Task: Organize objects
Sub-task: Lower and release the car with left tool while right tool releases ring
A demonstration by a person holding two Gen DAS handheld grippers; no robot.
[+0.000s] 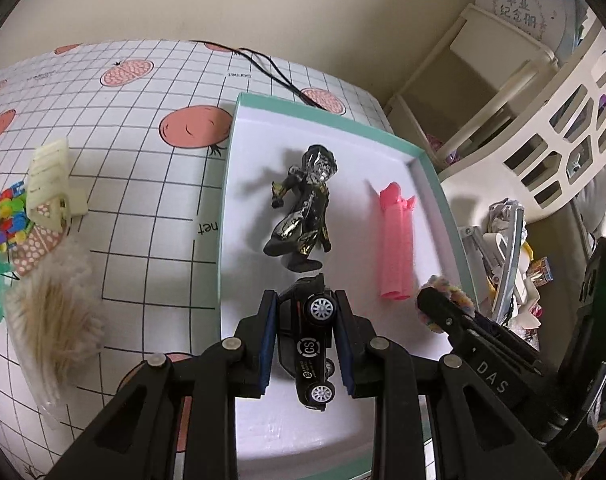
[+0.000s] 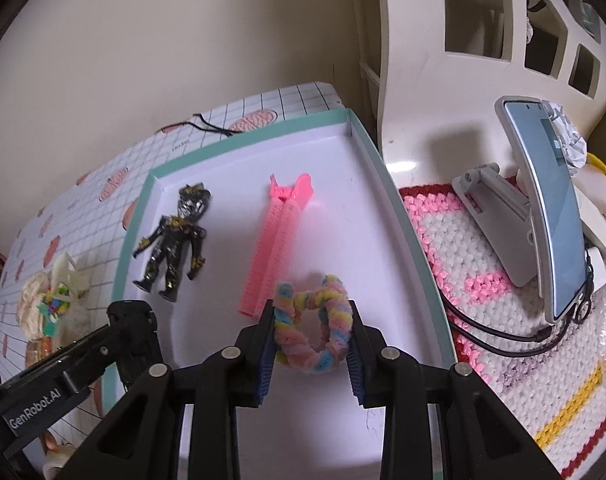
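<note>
A shallow white tray with a teal rim [image 1: 227,184] [image 2: 387,184] lies on the checked tablecloth. Inside it rest a black and silver action figure [image 1: 303,208] [image 2: 173,236] and a pink ribbed hair clip [image 1: 395,240] [image 2: 275,240]. My left gripper [image 1: 303,344] is shut on a black toy car [image 1: 309,348], held over the tray's near part. My right gripper [image 2: 311,336] is shut on a fuzzy pastel rainbow ring [image 2: 313,328] [image 1: 449,294], above the tray's right side, close to the pink clip.
Left of the tray lie a cream hair claw [image 1: 49,180], colourful small bits [image 1: 5,212] and a fluffy beige tuft [image 1: 55,320]. A black cable [image 1: 271,68] crosses the far table edge. Right of the tray stand a phone on a stand [image 2: 543,216], a crocheted mat [image 2: 483,272] and a white basket [image 2: 483,32].
</note>
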